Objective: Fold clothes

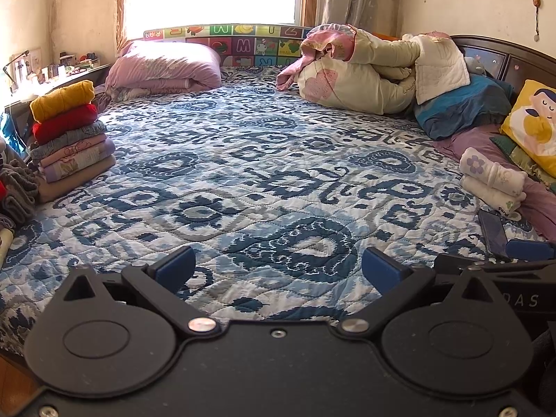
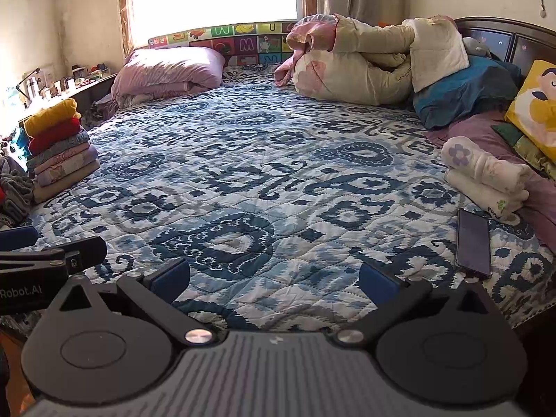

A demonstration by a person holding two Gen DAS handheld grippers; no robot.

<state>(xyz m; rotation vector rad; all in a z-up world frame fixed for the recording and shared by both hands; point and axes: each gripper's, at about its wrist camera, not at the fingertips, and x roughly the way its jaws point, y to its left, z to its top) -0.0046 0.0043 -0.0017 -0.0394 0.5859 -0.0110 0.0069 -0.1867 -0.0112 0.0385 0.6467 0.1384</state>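
A stack of folded clothes (image 1: 71,139) (image 2: 59,149), yellow and red on top, stands at the left edge of the bed. Beside it lies a grey unfolded heap (image 1: 17,187) (image 2: 14,191). Two rolled white garments (image 1: 491,180) (image 2: 486,177) rest at the right on the blue patterned quilt (image 1: 260,180) (image 2: 264,180). My left gripper (image 1: 276,271) hovers open over the quilt's near edge, nothing between its blue pads. My right gripper (image 2: 274,278) is likewise open and empty, just to the right of the left one.
A dark phone (image 1: 493,232) (image 2: 472,245) lies on the quilt near the rolled garments. Bundled duvets (image 1: 368,66) (image 2: 365,62) and a pink one (image 1: 163,69) (image 2: 166,73) sit at the far side, pillows at the right. A cluttered shelf (image 1: 52,73) runs along the left wall.
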